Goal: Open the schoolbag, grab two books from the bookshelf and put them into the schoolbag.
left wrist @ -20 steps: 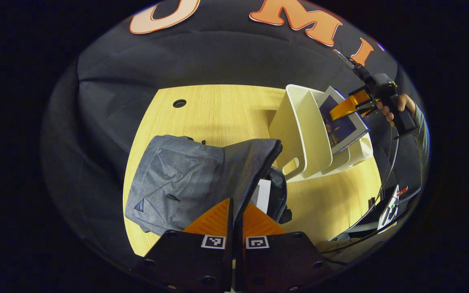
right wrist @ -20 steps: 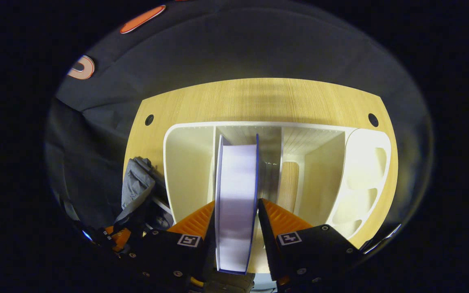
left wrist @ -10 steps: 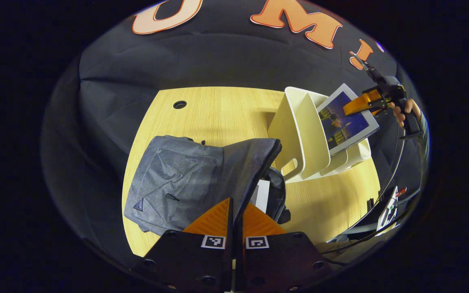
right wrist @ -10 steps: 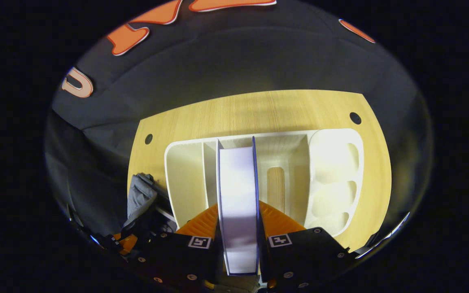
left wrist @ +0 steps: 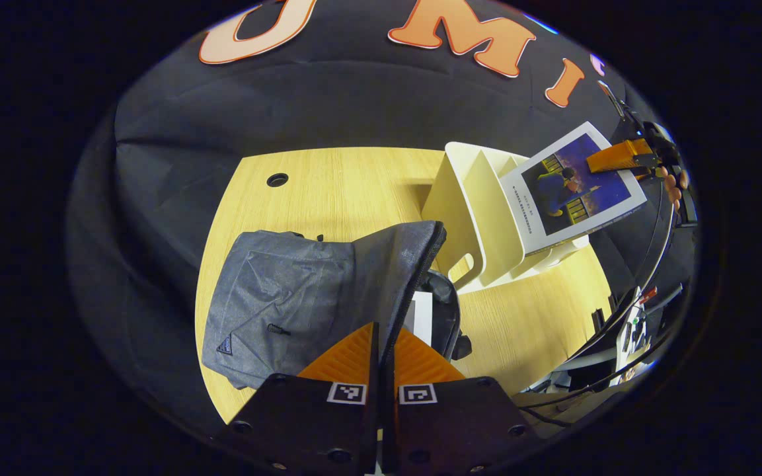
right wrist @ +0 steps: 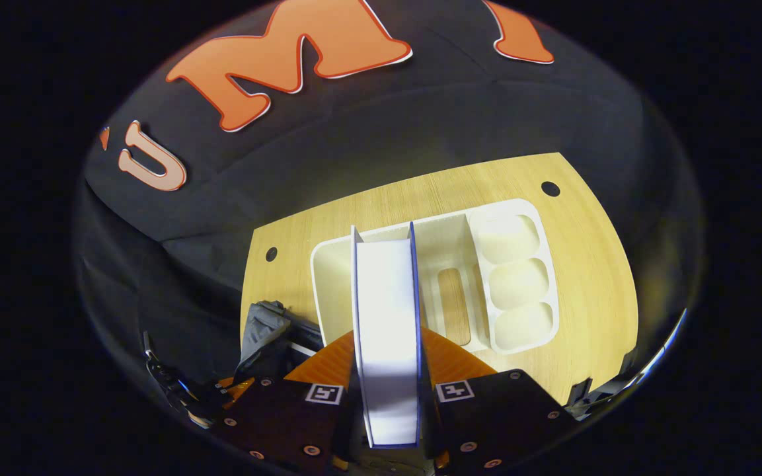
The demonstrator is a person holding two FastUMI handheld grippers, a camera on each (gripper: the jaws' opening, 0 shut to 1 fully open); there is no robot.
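Book [right wrist: 386,330] sits pinched in the right gripper [right wrist: 387,370] above the bookshelf [right wrist: 513,277], while the left gripper [left wrist: 381,350] clamps the schoolbag [left wrist: 301,291] flap edge.

Bare table [left wrist: 347,185] behind schoolbag [left wrist: 301,297]; bookshelf [left wrist: 480,218] blocks its right.

The counter [left wrist: 328,192] has a light wooden top with a fine grain, and its corners are rounded. A small dark round hole [left wrist: 277,180] sits near its far left corner, and another hole [right wrist: 550,189] near the far right corner. Behind it hangs the black cloth wall [left wrist: 288,99]. Beyond the right edge, dark cables [left wrist: 645,291] and some small equipment [left wrist: 628,330] lie, too small to identify.
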